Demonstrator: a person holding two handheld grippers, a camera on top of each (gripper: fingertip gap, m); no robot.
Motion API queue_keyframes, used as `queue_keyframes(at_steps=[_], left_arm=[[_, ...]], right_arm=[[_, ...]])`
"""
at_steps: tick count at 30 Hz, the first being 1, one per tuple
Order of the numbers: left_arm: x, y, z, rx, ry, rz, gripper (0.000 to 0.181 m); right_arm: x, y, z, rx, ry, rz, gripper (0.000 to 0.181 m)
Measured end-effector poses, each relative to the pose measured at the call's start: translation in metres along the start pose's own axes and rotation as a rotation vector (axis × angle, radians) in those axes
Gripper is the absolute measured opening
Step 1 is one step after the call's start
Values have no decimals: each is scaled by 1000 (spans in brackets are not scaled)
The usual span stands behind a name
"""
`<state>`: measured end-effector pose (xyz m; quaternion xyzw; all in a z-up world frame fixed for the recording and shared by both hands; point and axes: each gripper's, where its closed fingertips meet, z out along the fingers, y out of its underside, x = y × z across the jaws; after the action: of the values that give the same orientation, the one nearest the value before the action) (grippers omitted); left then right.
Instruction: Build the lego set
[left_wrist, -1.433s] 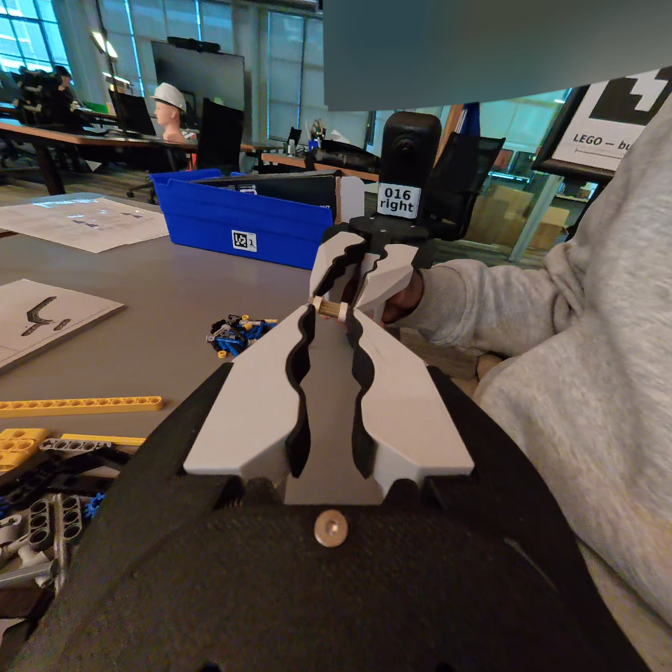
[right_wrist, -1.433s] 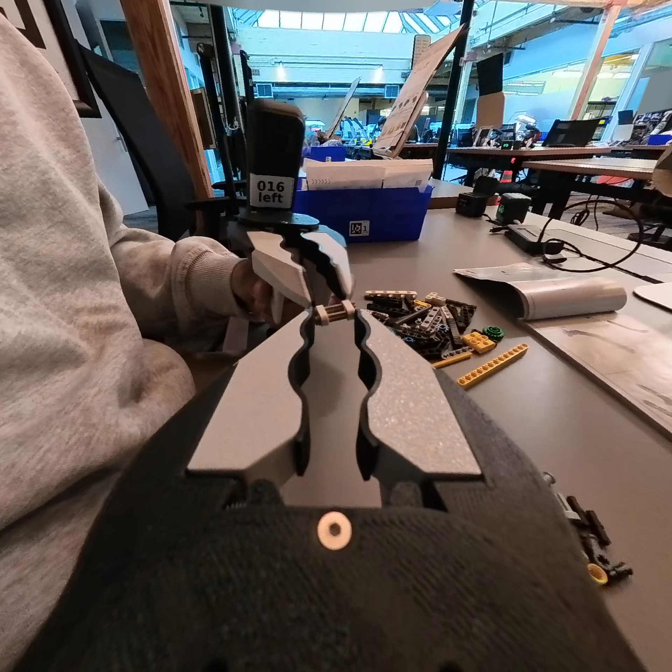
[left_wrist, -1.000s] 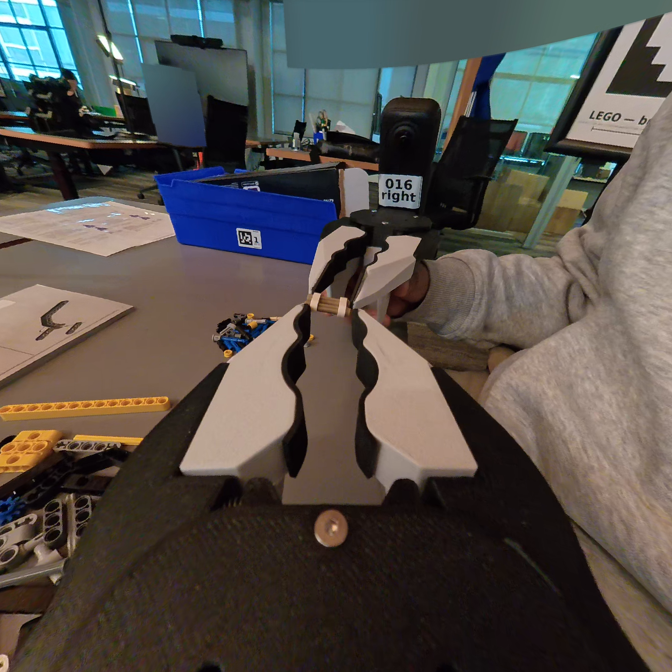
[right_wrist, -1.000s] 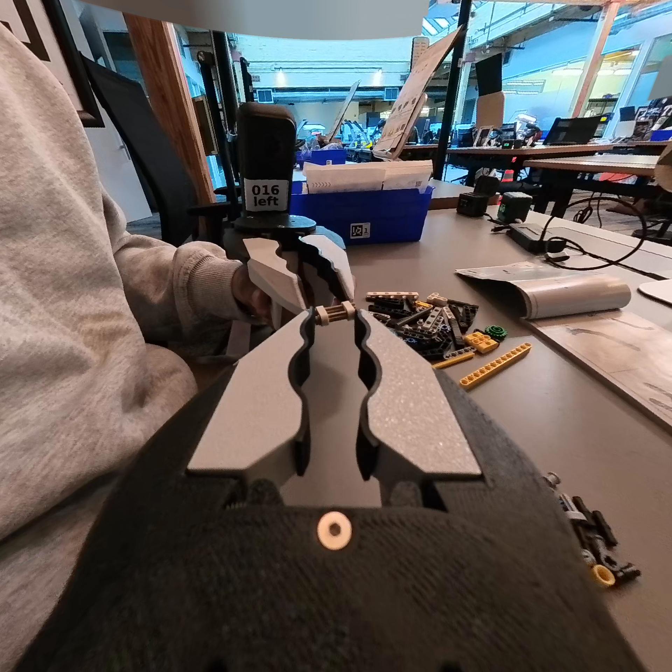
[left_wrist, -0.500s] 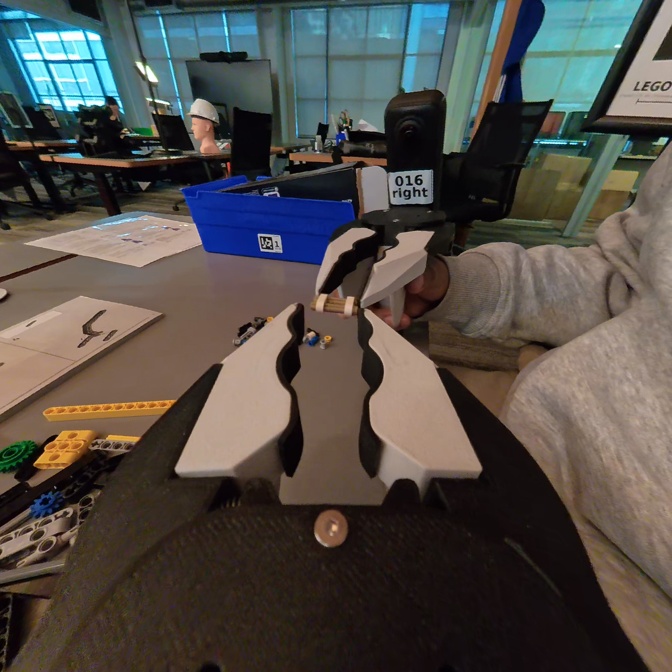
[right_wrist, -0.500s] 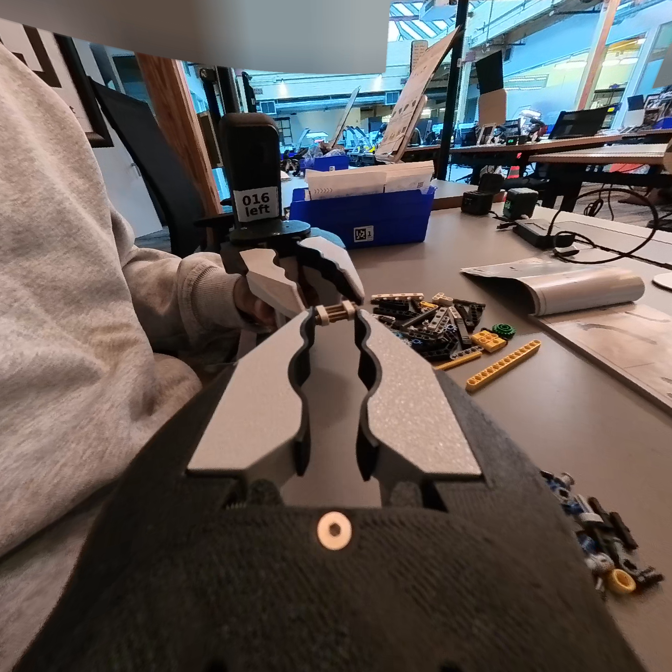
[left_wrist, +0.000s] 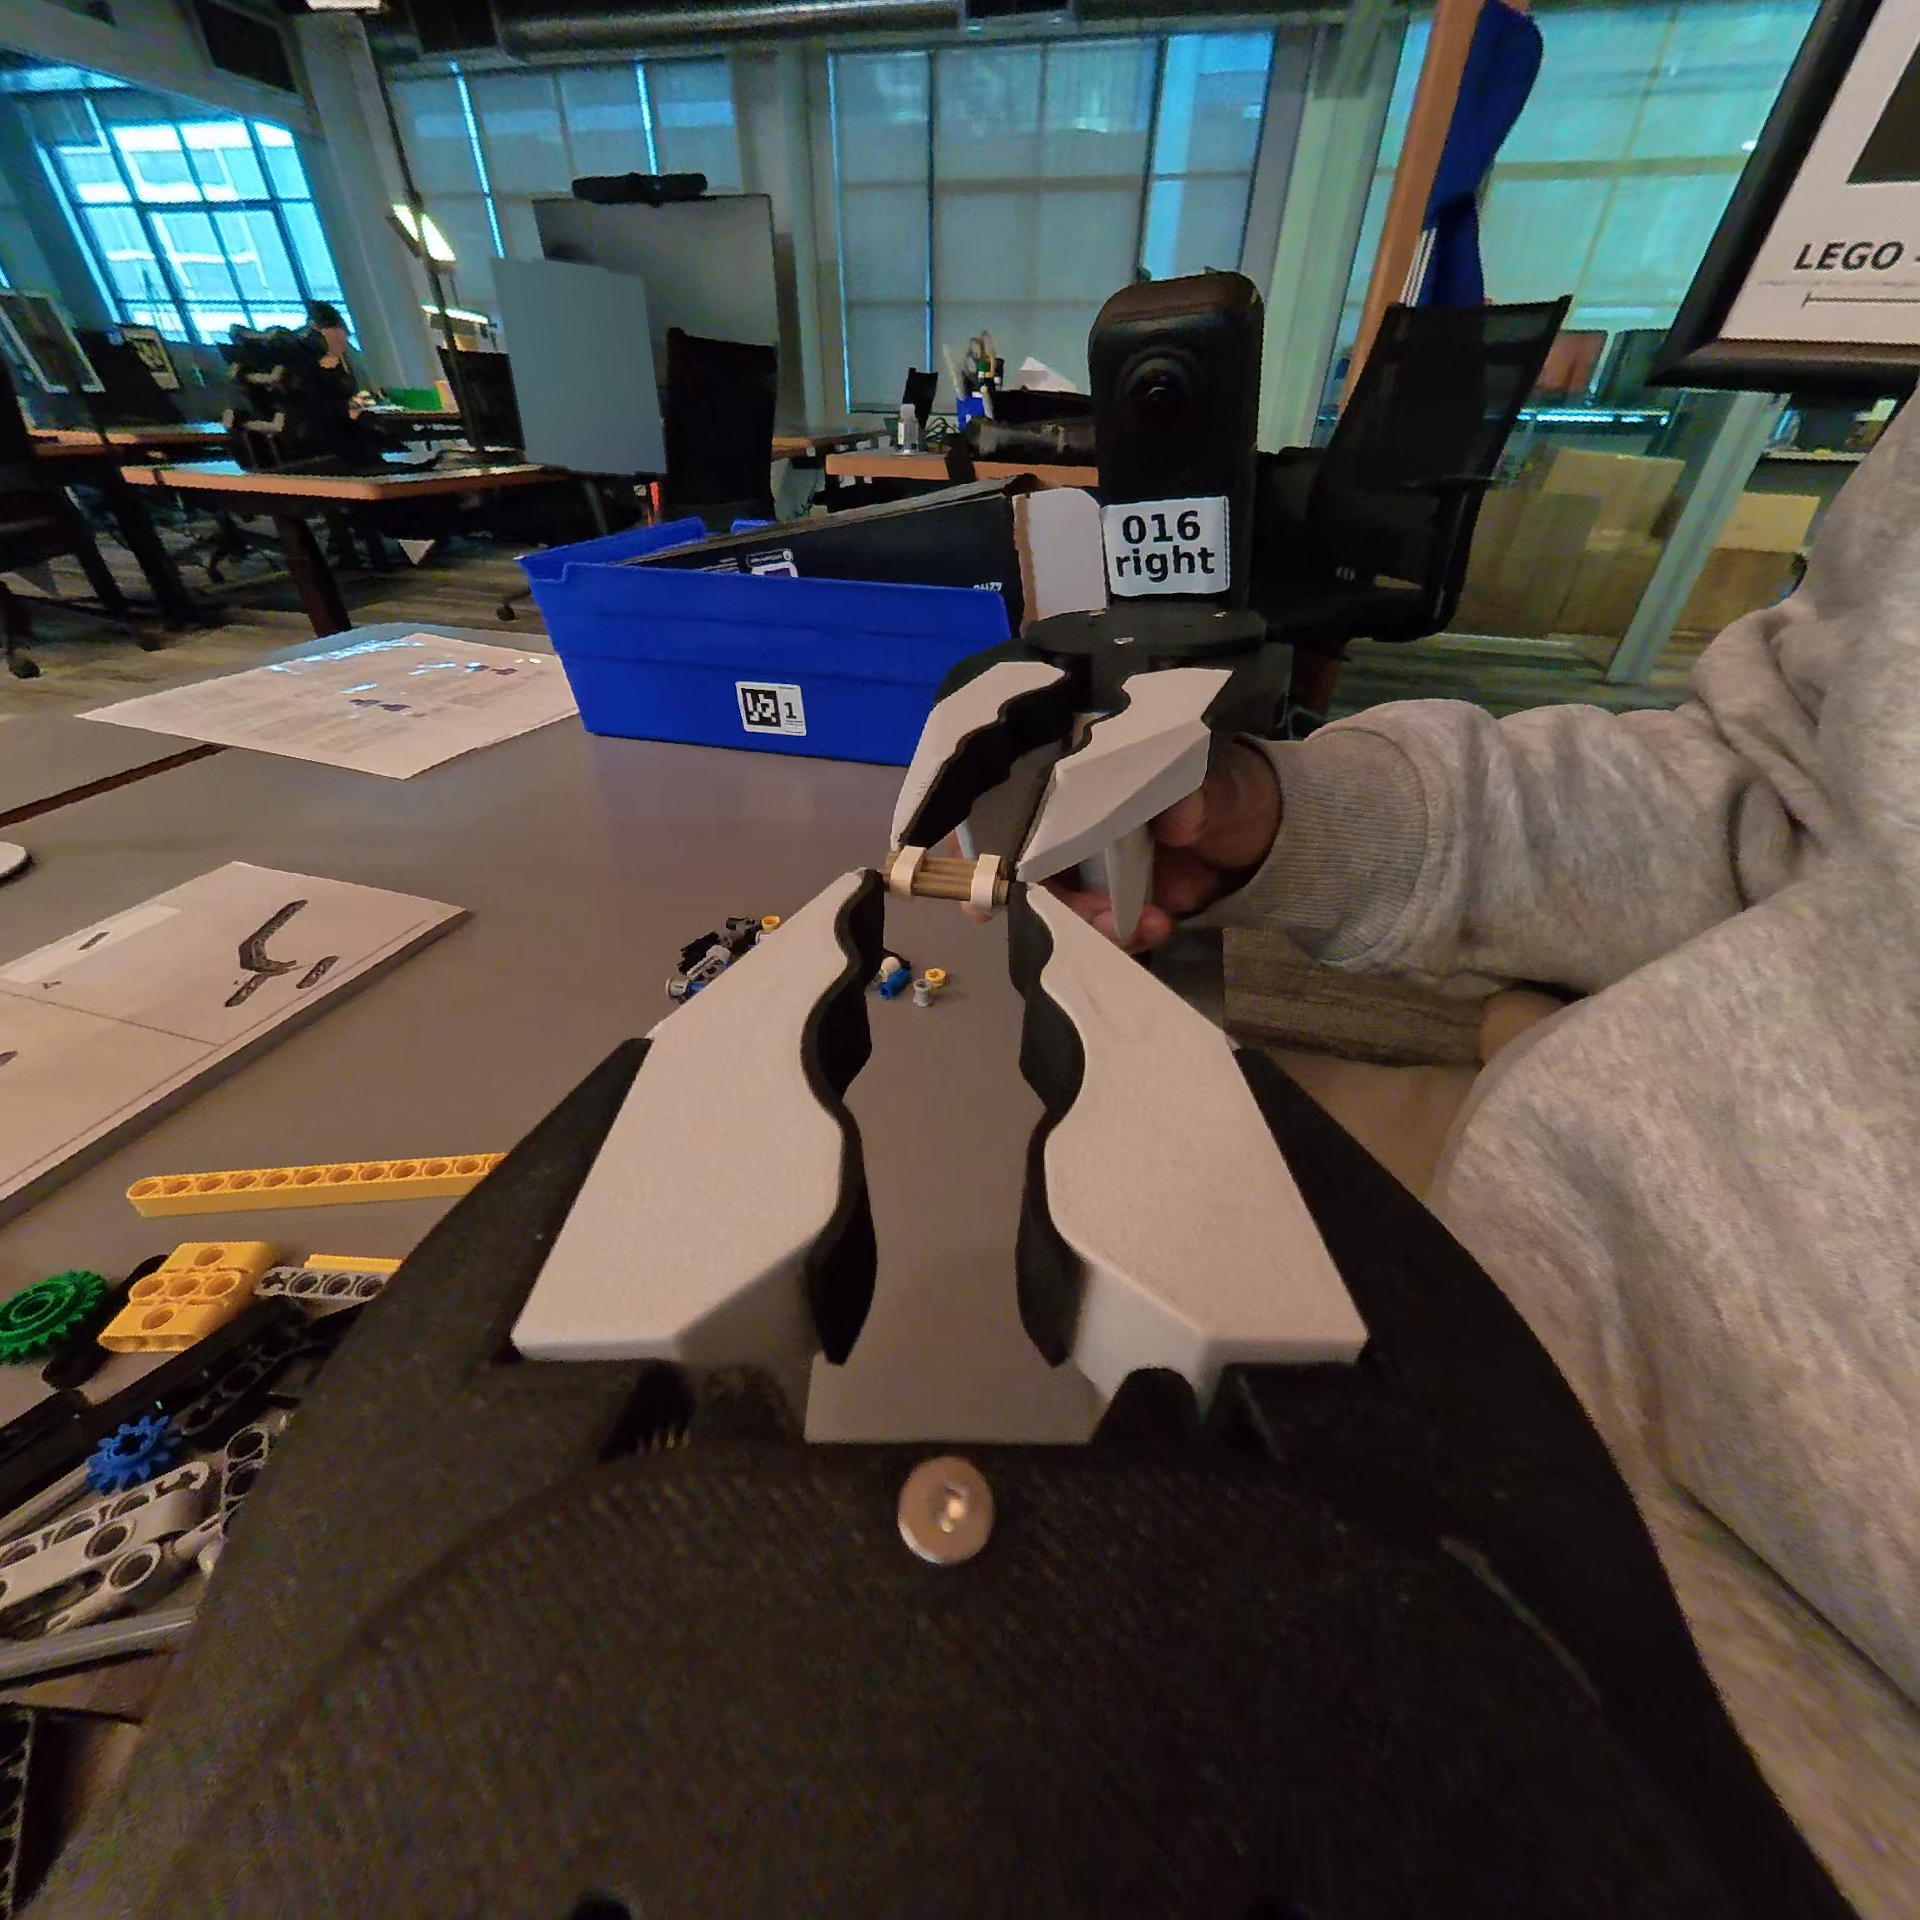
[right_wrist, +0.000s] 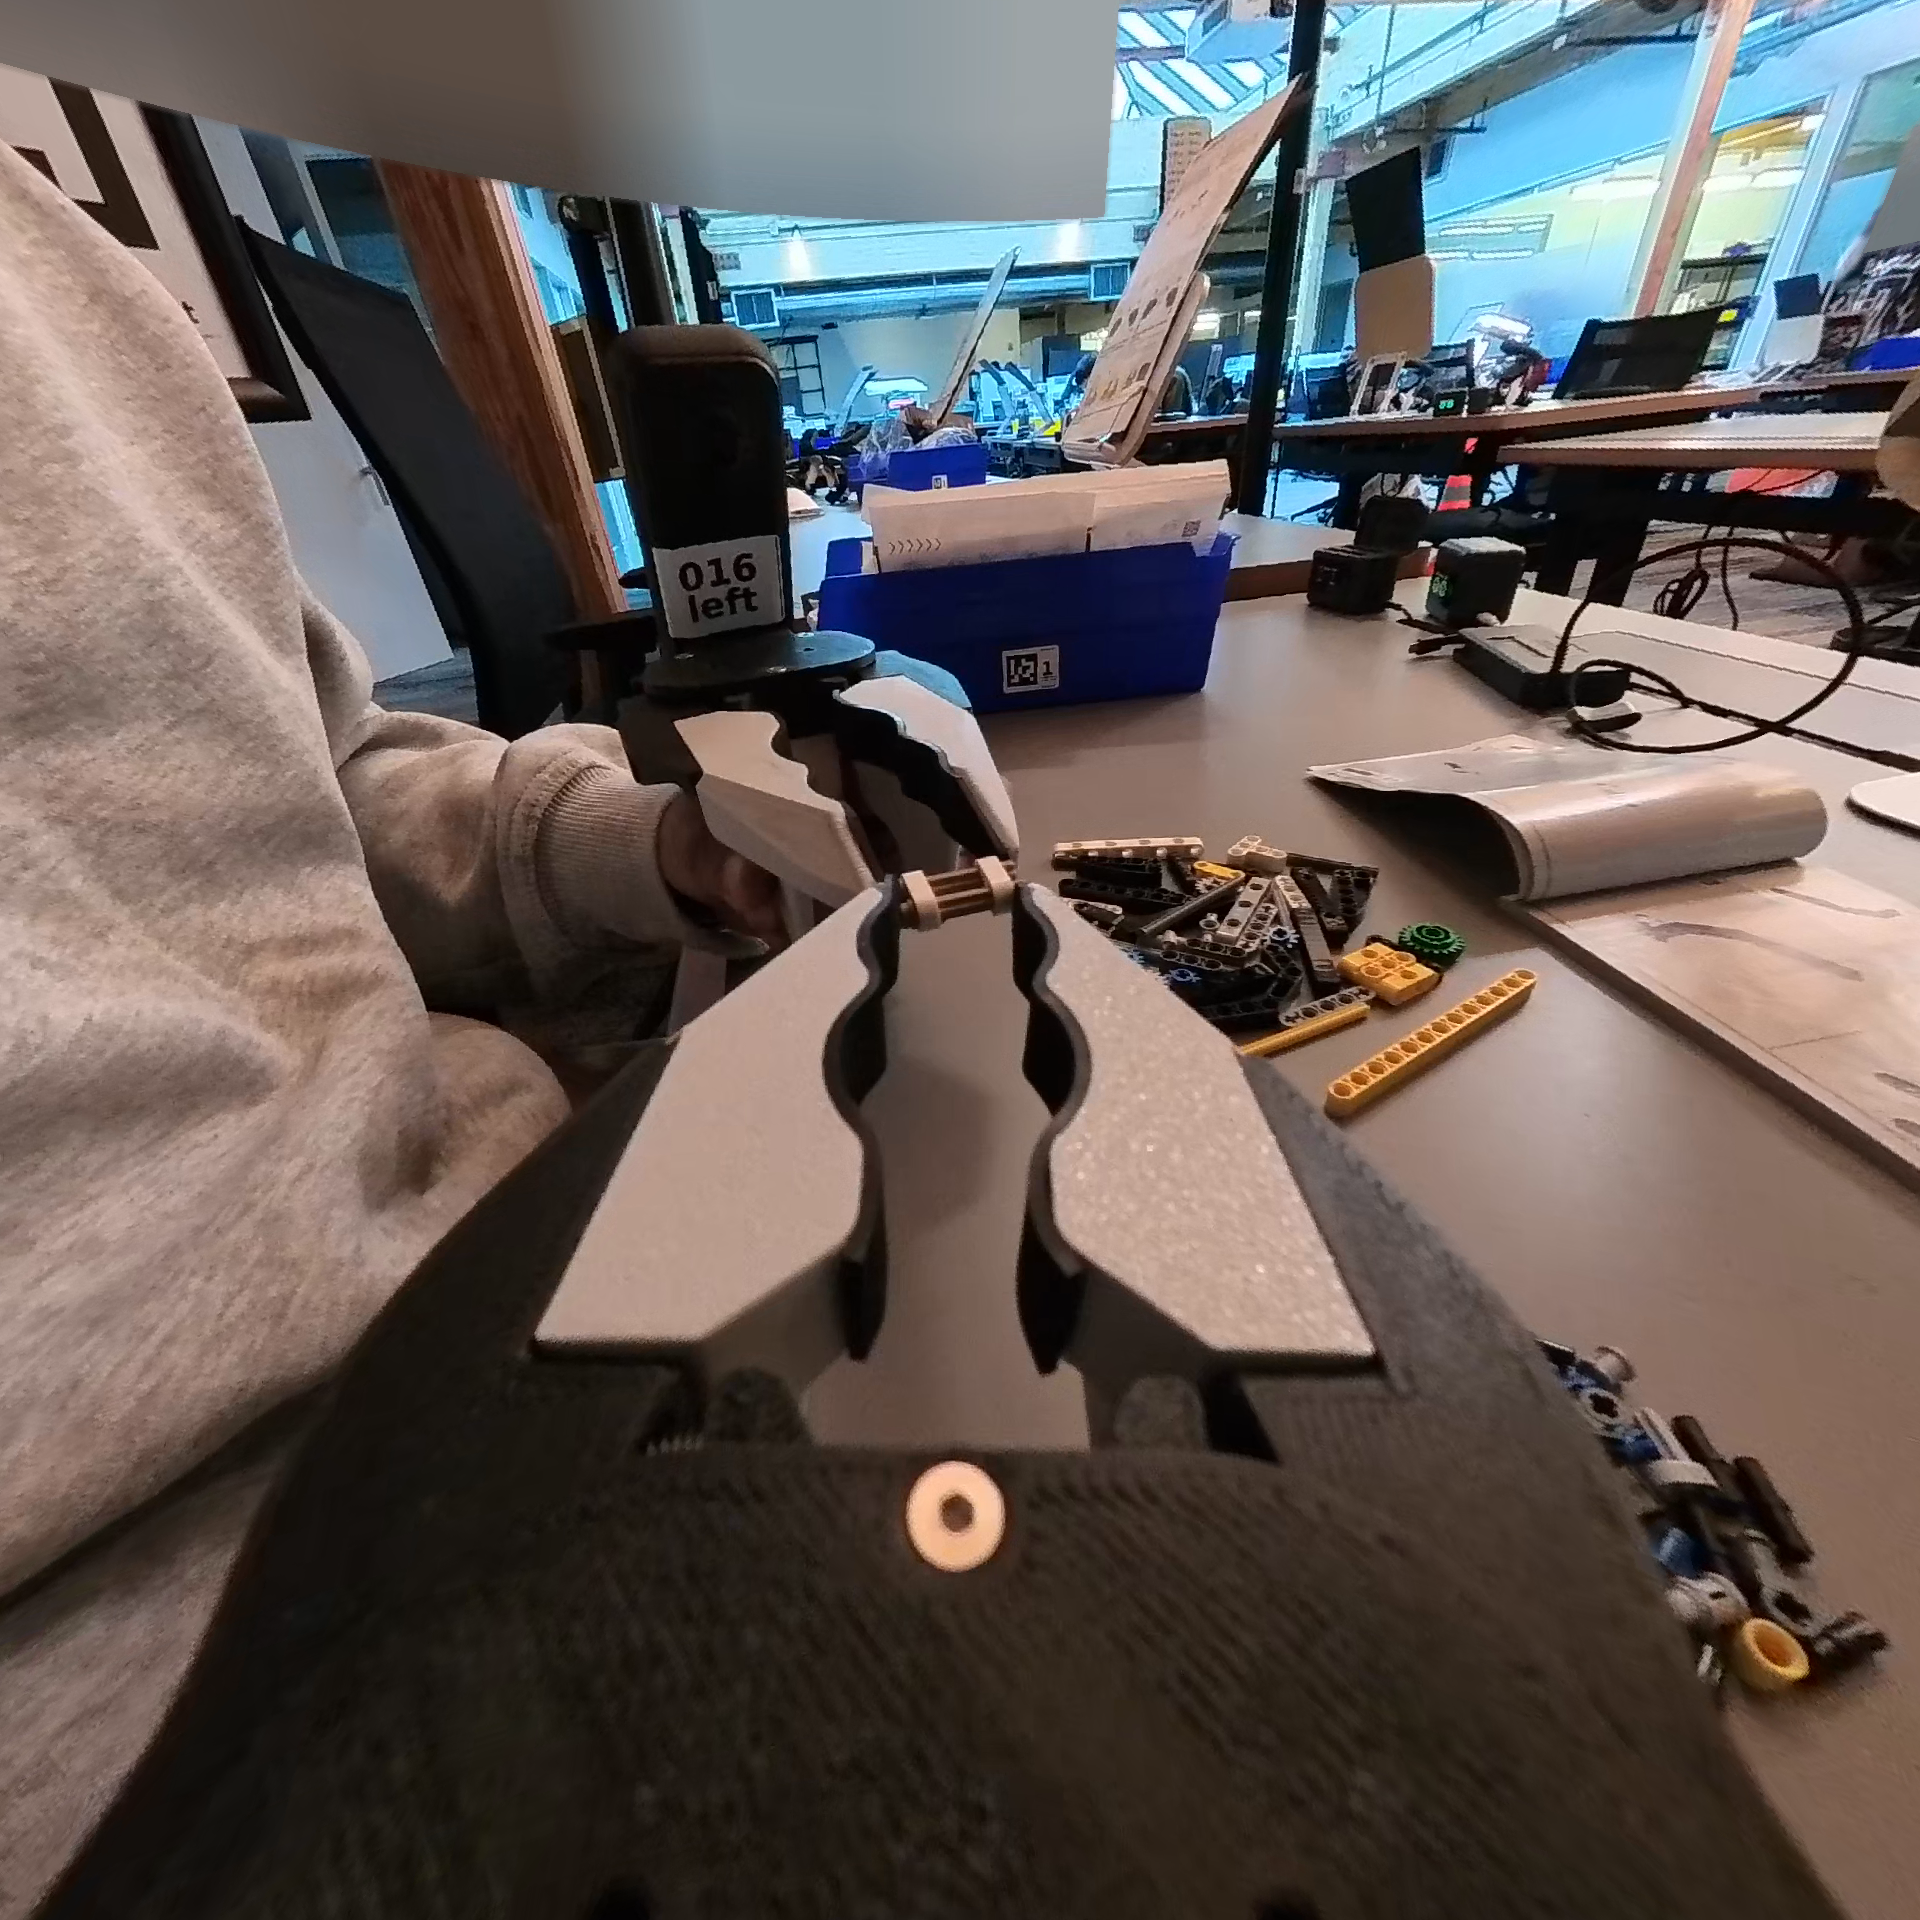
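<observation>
- My right claw (right_wrist: 954, 902) pinches the tan axle piece (right_wrist: 954, 896) end to end, held above the tabletop (right_wrist: 1558, 1195).
- My left claw (left_wrist: 940, 896) is spread, tips flanking the piece; contact unclear.
- Loose parts pile (right_wrist: 1226, 935) on the tabletop beyond.

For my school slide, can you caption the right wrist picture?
Two hand-held grippers meet at a small tan piece above a grey table strewn with Lego parts.

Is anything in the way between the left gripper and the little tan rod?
No, nothing visible. The tan rod, pinched in the right gripper, sits right at the tips of the left gripper's open jaws.
</observation>
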<state>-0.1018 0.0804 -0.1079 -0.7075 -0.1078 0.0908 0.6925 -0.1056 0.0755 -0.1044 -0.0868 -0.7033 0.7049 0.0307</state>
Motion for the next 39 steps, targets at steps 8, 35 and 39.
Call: queue_keyframes(at_steps=[8, 35, 39], left_arm=[[-1, 2, 1, -14, -8, -12, 20], [-2, 28, 5, -214, -16, -4, 20], [-2, 31, 6, -237, -17, -9, 20]], right_arm=[[1, 3, -1, -22, 6, -14, 20], [4, 32, -4, -220, 10, -60, 19], [4, 35, -4, -243, 12, -66, 19]])
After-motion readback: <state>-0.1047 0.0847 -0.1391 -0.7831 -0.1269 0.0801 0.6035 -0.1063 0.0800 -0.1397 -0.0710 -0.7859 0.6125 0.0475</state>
